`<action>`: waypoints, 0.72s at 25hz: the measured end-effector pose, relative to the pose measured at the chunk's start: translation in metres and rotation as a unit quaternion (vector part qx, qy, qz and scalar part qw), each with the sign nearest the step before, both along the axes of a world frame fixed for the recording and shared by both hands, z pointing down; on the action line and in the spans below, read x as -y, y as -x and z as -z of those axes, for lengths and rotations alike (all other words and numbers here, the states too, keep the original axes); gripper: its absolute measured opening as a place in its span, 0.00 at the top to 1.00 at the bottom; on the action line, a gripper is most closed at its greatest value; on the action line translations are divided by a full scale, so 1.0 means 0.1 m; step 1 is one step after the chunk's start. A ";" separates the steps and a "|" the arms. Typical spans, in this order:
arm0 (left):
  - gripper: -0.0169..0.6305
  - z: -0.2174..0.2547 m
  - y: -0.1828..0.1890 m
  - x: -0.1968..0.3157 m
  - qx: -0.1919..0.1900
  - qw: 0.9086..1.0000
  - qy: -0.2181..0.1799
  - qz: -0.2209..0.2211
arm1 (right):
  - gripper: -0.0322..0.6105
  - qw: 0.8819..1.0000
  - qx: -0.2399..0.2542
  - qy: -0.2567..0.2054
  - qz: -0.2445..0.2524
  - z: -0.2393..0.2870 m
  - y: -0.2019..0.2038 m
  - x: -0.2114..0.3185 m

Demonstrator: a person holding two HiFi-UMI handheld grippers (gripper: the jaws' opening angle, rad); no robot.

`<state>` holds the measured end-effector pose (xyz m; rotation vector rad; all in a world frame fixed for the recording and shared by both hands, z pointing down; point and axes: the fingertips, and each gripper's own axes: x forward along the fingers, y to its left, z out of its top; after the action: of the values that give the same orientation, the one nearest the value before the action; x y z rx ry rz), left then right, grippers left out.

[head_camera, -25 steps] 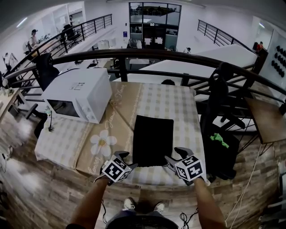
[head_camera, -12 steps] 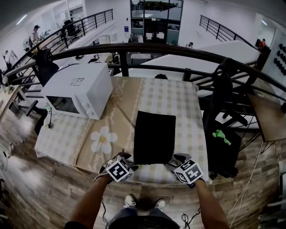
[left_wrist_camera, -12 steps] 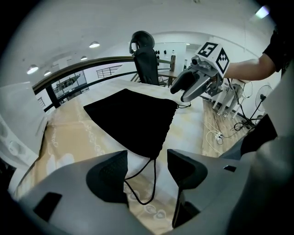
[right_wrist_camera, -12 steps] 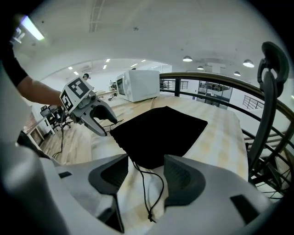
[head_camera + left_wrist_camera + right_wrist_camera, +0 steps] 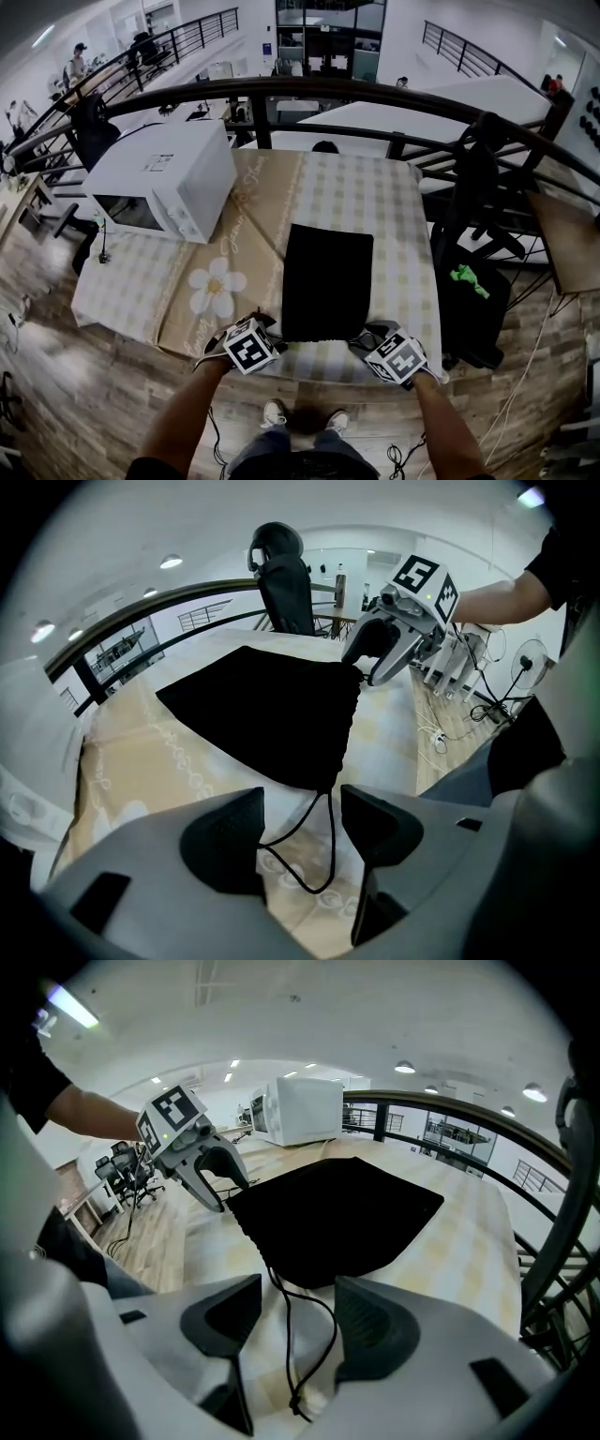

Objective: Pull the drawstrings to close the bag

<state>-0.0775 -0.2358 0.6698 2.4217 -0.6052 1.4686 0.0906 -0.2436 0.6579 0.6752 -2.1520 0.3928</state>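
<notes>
A flat black drawstring bag [image 5: 326,279] lies on the checked tablecloth, its gathered mouth toward me. My left gripper [image 5: 263,323] sits at the mouth's left corner and my right gripper [image 5: 367,336] at its right corner. In the left gripper view the bag [image 5: 263,710] lies ahead, and a black cord loop [image 5: 298,872] trails between the jaws of the left gripper [image 5: 302,827], which stand apart. In the right gripper view the other cord [image 5: 302,1335], ending in a knot, runs from the bag [image 5: 337,1208] between the separated jaws of the right gripper [image 5: 298,1312]. Neither gripper pinches its cord.
A white microwave [image 5: 164,180] stands on the table's far left. The table [image 5: 394,202] backs onto a dark railing [image 5: 375,94]. A dark chair [image 5: 469,300] with something green on it stands right of the table. The near table edge runs just under both grippers.
Both grippers have edged in toward the bag's near corners. The bag has not moved on the cloth.
</notes>
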 end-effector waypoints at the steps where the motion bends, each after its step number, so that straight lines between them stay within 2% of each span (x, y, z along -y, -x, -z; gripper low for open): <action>1: 0.56 -0.01 0.00 0.00 0.001 1.000 0.003 -0.003 | 0.57 1.000 -0.001 0.004 0.001 -0.02 -0.01 0.00; 7: 0.56 -0.05 -0.01 -0.01 0.007 1.000 0.022 -0.016 | 0.57 1.000 -0.002 0.020 0.006 -0.11 -0.01 -0.02; 12: 0.60 -0.06 -0.02 -0.01 0.012 0.999 0.029 -0.020 | 0.66 1.000 0.001 0.019 0.002 -0.12 -0.02 0.00; 18: 0.65 -0.06 -0.03 -0.05 0.013 0.999 0.049 -0.008 | 0.74 0.999 -0.006 0.024 0.020 -0.13 0.00 -0.09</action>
<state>-0.0749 -0.2310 0.6762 2.3414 -0.5085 1.5009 0.0910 -0.2348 0.6705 0.6053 -2.1336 0.4171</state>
